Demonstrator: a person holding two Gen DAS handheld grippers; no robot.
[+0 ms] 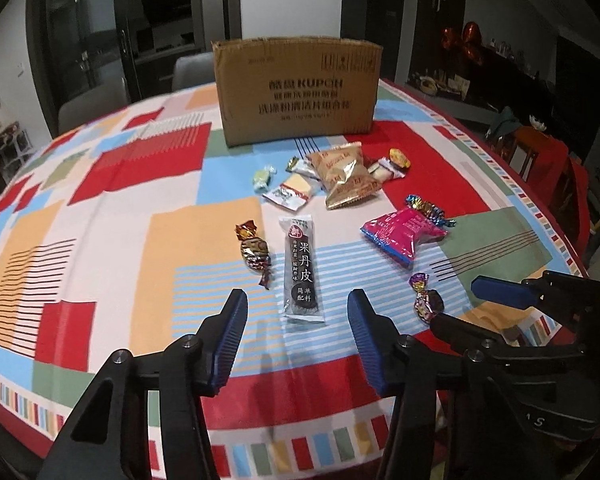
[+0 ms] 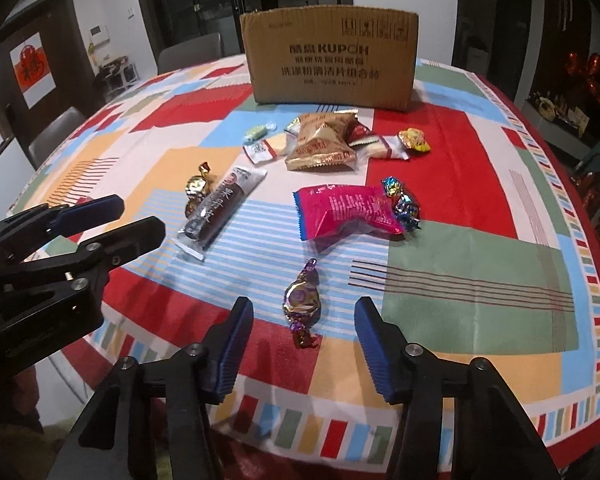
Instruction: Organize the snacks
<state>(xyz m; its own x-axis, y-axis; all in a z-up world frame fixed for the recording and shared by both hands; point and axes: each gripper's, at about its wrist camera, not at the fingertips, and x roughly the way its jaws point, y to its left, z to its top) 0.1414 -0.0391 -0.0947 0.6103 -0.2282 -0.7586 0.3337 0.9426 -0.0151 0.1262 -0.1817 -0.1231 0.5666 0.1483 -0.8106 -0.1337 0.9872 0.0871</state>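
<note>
Dim dining room w/ dark glass doors behind, and a table (image 1: 100, 184) under a bright patchwork cloth of red, orange, blue and green blocks. Left wrist view: cardboard box (image 1: 298, 90) stands upright toward the far edge, snacks scattered on the cloth in front of it. Gold packet (image 1: 346, 176) lies nearest the box w/ small wrapped sweets touching its sides, pale green candy (image 1: 264, 178) just left of that cluster. Long black bar (image 1: 302, 270) lies lengthwise toward the near edge, brown foil candy (image 1: 256, 254) just beside its left. Pink packet (image 1: 404, 234) sits right of the bar, a blue foil candy (image 1: 430, 208) touching its far corner. Left tongs (image 1: 298, 310) hover wide open, empty, lined up w/ the bar's near end. Right tongs (image 1: 464, 300) enter from the right, also parted and empty, w/ a purple candy (image 1: 426, 300) just beside the lower finger. Right wrist view: same box (image 2: 330, 58) at the far edge, gold packet (image 2: 324, 142) below it, black bar (image 2: 220, 210) angled at left, pink packet (image 2: 346, 212) mid-table. Right tongs (image 2: 304, 318) spread wide, holding nothing, purple candy (image 2: 302, 304) lying on the cloth between the fingertips near the near edge. Left tongs (image 2: 136, 218) at the left edge, open, empty.
</note>
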